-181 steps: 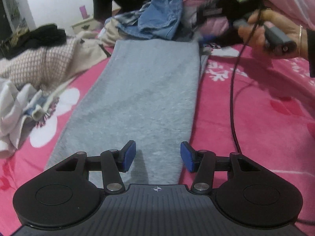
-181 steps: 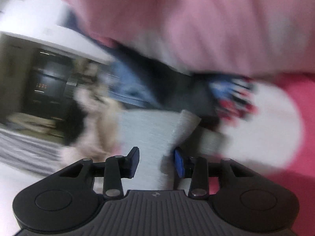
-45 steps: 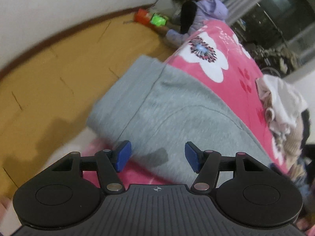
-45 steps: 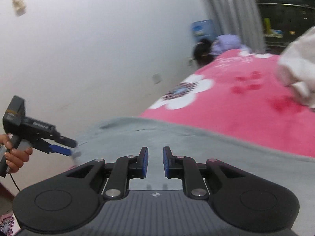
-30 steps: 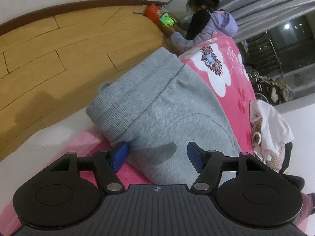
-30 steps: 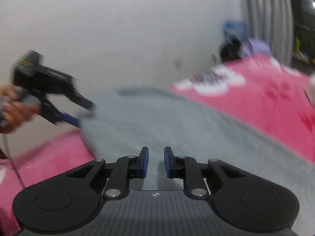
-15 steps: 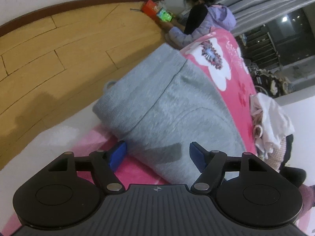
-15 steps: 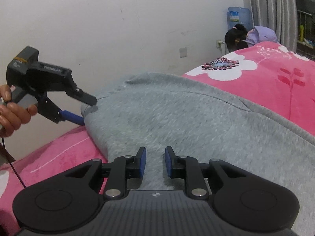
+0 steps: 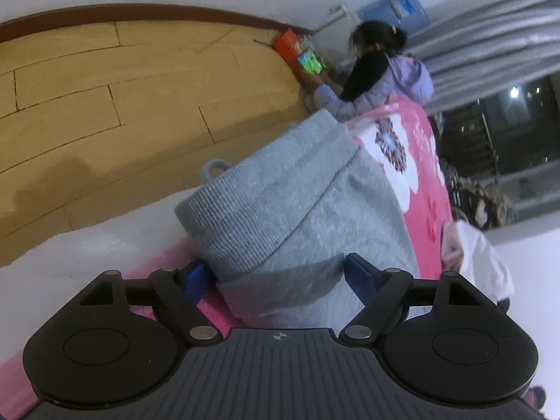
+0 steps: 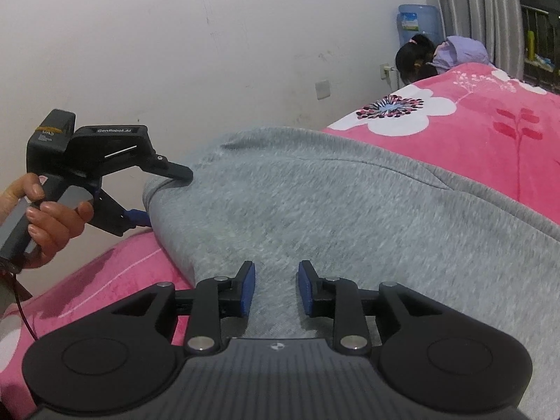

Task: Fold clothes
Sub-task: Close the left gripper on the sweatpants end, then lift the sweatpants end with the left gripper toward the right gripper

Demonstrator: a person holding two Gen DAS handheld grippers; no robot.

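Note:
A grey fleece garment lies folded on the pink flowered bedspread, its ribbed band hanging at the bed's edge. My left gripper straddles the corner of that band. Its jaws are opening, and the pads stand off the cloth between them. The right wrist view shows the left gripper with one finger above the fold and one below. My right gripper hovers low over the grey garment. Its jaws are opening too, with flat fabric under the gap.
A person sits on the wooden floor past the bed's far corner, holding a bright screen. A pile of pale clothes lies on the bed at the right. A white wall stands close behind the bed edge.
Both pairs of jaws have widened over the last second. The left gripper sank a little, so the ribbed band now sits deeper between its fingers. The right gripper stayed over the same patch of cloth.

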